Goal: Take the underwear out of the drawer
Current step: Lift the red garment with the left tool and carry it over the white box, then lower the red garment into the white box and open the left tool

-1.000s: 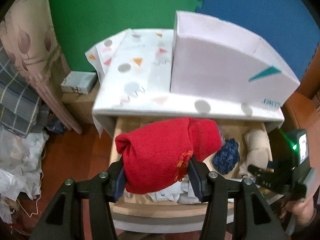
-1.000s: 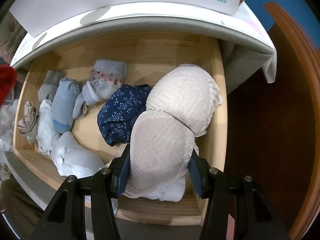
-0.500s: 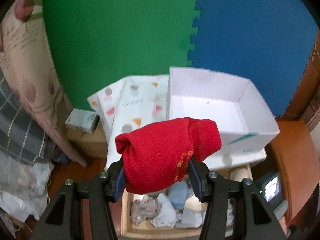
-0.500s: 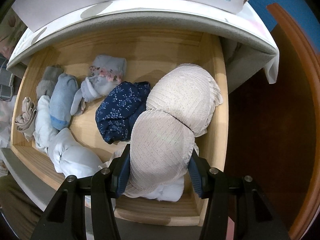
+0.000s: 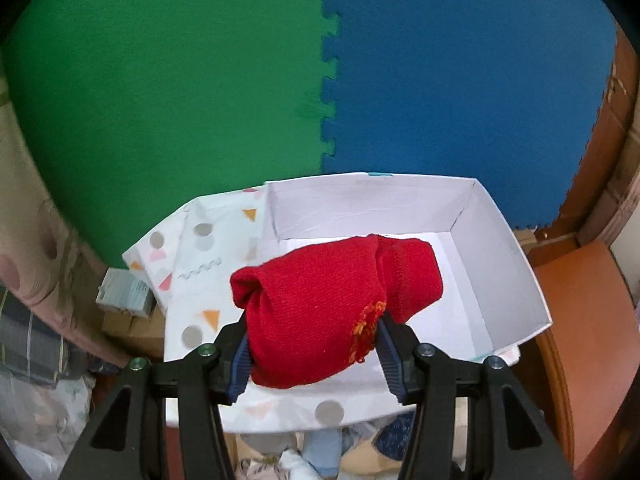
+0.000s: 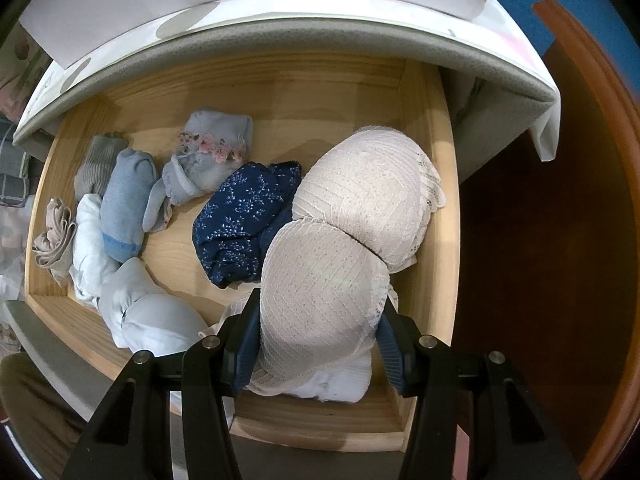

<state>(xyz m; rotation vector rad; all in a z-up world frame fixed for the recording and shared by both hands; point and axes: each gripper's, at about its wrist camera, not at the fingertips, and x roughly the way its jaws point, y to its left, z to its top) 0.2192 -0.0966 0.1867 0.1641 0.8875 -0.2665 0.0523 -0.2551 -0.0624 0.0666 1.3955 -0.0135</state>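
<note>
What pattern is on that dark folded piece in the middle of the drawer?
The folded garment is navy blue with small white floral sprigs, clearest in the right wrist view.

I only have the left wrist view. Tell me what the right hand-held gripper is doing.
Observer: The right hand-held gripper is clamped on a cream lace bra lying in the wooden drawer.
Operator: Report what lies beside that bra.
Observer: A navy floral piece touches its left side.
Operator: List the drawer's left end.
Observer: Pale blue and grey rolled pieces are bunched there.
</note>
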